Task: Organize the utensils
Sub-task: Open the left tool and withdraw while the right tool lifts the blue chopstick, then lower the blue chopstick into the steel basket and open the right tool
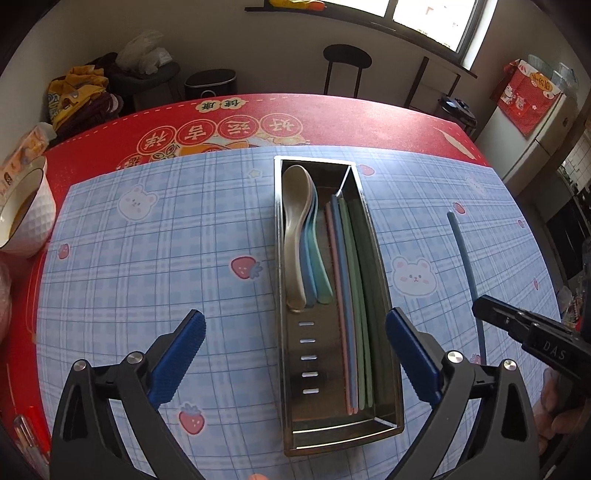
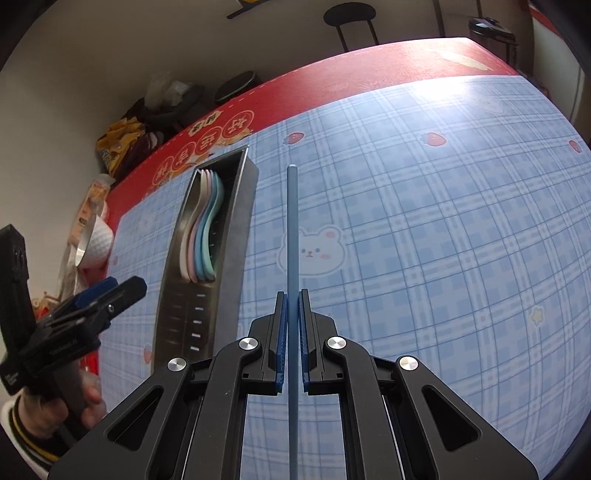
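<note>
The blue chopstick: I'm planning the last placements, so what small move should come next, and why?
Probably carry the blue chopstick, clamped in the right gripper, leftward over the metal tray. Its right compartment already holds the other chopsticks, the spoons lie in the left one, and the left gripper is open and empty.

Left wrist view: above the near edge of the table [image 1: 369,110], angled steeply down and forward along the metal utensil tray [image 1: 334,439], close over its near end; far table edge and wall beyond.

Right wrist view: close over the checked mat [image 2: 443,240], looking toward the table's far edge.

Shared: tray [image 2: 236,240], mat [image 1: 147,258], white bowl [image 1: 33,218] [image 2: 98,243], black stool [image 1: 347,59] [image 2: 349,16].
</note>
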`<state>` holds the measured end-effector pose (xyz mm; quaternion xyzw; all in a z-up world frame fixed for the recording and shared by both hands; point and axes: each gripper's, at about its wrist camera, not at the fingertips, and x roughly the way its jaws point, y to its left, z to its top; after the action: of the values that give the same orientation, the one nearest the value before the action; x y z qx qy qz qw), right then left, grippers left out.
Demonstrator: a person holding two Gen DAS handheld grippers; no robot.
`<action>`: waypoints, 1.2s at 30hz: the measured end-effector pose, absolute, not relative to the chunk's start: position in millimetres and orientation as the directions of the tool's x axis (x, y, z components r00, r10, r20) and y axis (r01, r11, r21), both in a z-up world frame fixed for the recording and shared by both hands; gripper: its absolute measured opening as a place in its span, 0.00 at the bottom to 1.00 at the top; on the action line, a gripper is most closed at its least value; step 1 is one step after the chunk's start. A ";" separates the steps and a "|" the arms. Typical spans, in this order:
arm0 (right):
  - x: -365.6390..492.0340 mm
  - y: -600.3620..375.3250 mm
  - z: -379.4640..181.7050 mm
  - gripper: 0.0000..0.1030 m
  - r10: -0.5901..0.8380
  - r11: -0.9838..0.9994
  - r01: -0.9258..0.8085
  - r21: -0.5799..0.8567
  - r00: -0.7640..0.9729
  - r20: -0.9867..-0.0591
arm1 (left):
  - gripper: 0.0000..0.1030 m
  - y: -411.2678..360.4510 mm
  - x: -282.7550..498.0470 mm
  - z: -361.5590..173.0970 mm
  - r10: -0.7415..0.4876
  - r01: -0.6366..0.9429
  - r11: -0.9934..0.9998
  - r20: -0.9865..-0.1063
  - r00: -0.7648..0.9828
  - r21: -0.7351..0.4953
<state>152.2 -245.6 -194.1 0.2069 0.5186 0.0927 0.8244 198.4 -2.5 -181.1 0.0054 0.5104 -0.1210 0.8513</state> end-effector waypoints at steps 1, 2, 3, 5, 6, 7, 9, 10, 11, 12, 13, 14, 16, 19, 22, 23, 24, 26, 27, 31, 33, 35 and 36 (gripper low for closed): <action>157.5 -237.3 -191.8 0.06 0.375 0.896 0.050 0.441 0.444 -0.814 | 0.94 2.4 195.7 -180.9 -0.198 0.205 0.972 -0.869 0.453 -0.115; 162.5 -229.3 -189.6 0.06 0.382 0.896 0.039 0.443 0.444 -0.811 | 0.94 6.6 193.2 -180.6 -0.192 0.198 0.974 -0.867 0.459 -0.111; 167.2 -221.7 -187.5 0.06 0.387 0.896 0.027 0.444 0.444 -0.808 | 0.94 10.8 191.2 -180.7 -0.190 0.194 0.975 -0.865 0.464 -0.110; 177.3 -205.8 -184.9 0.06 0.392 0.898 0.005 0.440 0.443 -0.806 | 0.94 20.1 187.2 -181.3 -0.189 0.183 0.976 -0.862 0.471 -0.114; 182.3 -198.3 -185.3 0.06 0.390 0.901 0.000 0.434 0.437 -0.810 | 0.94 24.2 185.7 -181.5 -0.189 0.177 0.977 -0.859 0.475 -0.117; 187.6 -191.4 -186.5 0.06 0.390 0.902 -0.001 0.432 0.431 -0.814 | 0.94 28.1 184.0 -181.8 -0.186 0.169 0.978 -0.857 0.480 -0.118; 196.5 -181.6 -189.0 0.06 0.391 0.900 0.009 0.436 0.423 -0.817 | 0.94 35.9 181.9 -182.7 -0.182 0.153 0.981 -0.856 0.485 -0.122; 200.9 -177.8 -190.6 0.06 0.393 0.897 0.017 0.441 0.420 -0.818 | 0.94 38.9 180.9 -182.8 -0.181 0.144 0.982 -0.854 0.488 -0.126; 205.5 -173.8 -193.1 0.06 0.393 0.896 0.028 0.443 0.416 -0.820 | 0.94 42.7 179.7 -183.1 -0.180 0.136 0.982 -0.852 0.492 -0.129; 209.4 -170.6 -196.3 0.06 0.389 0.896 0.041 0.443 0.409 -0.826 | 0.94 46.3 178.3 -183.7 -0.178 0.129 0.983 -0.850 0.495 -0.131; 213.2 -167.7 -199.4 0.06 0.388 0.895 0.052 0.443 0.401 -0.830 | 0.94 49.5 177.5 -184.0 -0.174 0.122 0.984 -0.850 0.498 -0.130; 216.2 -165.4 -202.9 0.06 0.384 0.895 0.063 0.441 0.392 -0.836 | 0.94 52.5 176.8 -184.2 -0.169 0.114 0.985 -0.850 0.499 -0.128; 220.6 -160.4 -208.3 0.06 0.368 0.901 0.077 0.426 0.381 -0.848 | 0.94 58.0 176.1 -184.8 -0.163 0.101 0.986 -0.849 0.503 -0.129; 224.2 -154.9 -215.0 0.06 0.348 0.909 0.092 0.405 0.366 -0.863 | 0.94 64.6 173.8 -183.6 -0.160 0.090 0.987 -0.846 0.509 -0.133; 228.0 -154.0 -220.2 0.06 0.331 0.915 0.107 0.390 0.357 -0.874 | 0.94 70.5 171.3 -182.2 -0.153 0.081 0.988 -0.843 0.516 -0.131; 229.1 -153.9 -221.4 0.06 0.325 0.916 0.111 0.385 0.356 -0.876 | 0.94 72.3 169.9 -181.4 -0.150 0.076 0.989 -0.842 0.519 -0.129; 230.4 -153.0 -222.5 0.06 0.320 0.918 0.115 0.380 0.354 -0.879 | 0.94 74.2 169.4 -181.0 -0.146 0.072 0.989 -0.841 0.521 -0.128; 233.0 -152.4 -225.2 0.06 0.315 0.918 0.124 0.376 0.348 -0.883 | 0.94 77.4 168.8 -180.4 -0.143 0.061 0.990 -0.840 0.523 -0.130; 234.1 -152.2 -226.5 0.06 0.313 0.919 0.127 0.374 0.345 -0.885 | 0.94 78.8 168.4 -180.3 -0.143 0.057 0.989 -0.840 0.524 -0.133; 237.2 -148.2 -228.5 0.06 0.309 0.925 0.110 0.363 0.338 -0.889 | 0.94 80.8 167.3 -180.3 -0.140 0.048 0.990 -0.840 0.525 -0.136; 237.5 -146.7 -229.6 0.06 0.307 0.928 0.104 0.358 0.332 -0.892 | 0.94 81.0 167.3 -181.0 -0.140 0.046 0.990 -0.841 0.522 -0.136; 237.5 -146.0 -230.7 0.06 0.307 0.929 0.102 0.357 0.328 -0.893 | 0.94 81.7 166.9 -181.5 -0.141 0.042 0.989 -0.842 0.520 -0.140; 237.4 -145.7 -231.3 0.06 0.307 0.929 0.100 0.356 0.326 -0.894 | 0.94 82.2 166.7 -181.7 -0.140 0.040 0.989 -0.843 0.519 -0.140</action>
<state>237.4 -145.7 -231.3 0.1763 0.5770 0.0653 0.7948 166.7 82.2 -181.7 -0.0513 0.4876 -0.0519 0.8700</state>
